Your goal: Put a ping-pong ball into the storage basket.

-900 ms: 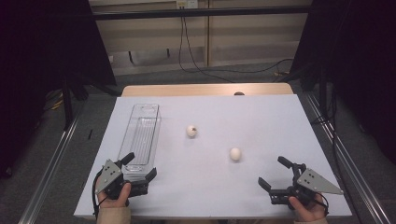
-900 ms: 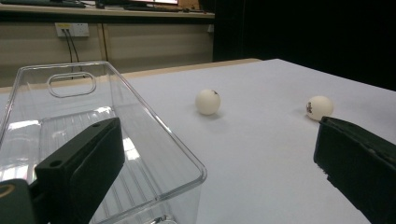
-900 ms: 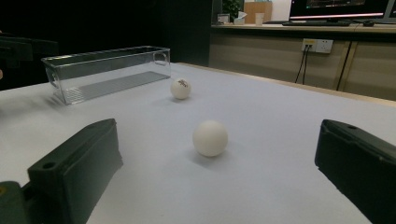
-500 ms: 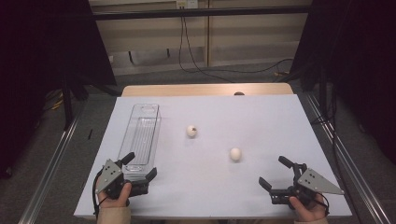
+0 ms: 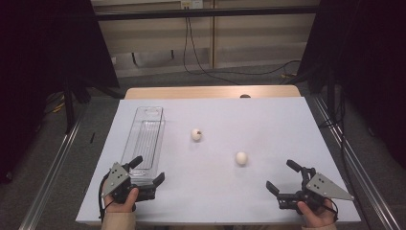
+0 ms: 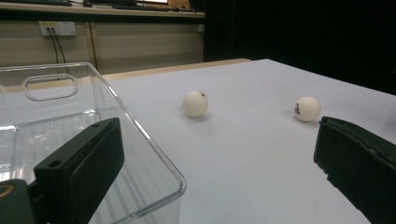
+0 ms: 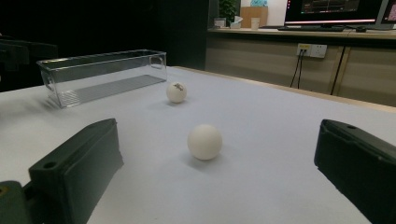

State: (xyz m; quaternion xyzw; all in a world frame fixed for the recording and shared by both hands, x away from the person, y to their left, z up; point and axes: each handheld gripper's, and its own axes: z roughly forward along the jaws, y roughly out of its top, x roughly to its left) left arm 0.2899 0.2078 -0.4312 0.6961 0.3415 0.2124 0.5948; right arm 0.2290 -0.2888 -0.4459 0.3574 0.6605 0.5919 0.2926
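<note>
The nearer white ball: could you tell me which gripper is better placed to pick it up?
Right, probably. The right gripper has open jaws pointing straight at the nearer white ball, with bare table between. The left gripper straddles the clear bin's corner, farther off.

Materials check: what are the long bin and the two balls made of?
Clear bin: looks like rigid transparent plastic, glossy; the table shows through its walls, and it has a moulded handle slot and ribbed floor. Balls: probably lightweight plastic, like table tennis balls; matte off-white, smooth, with a small printed mark on each.
</note>
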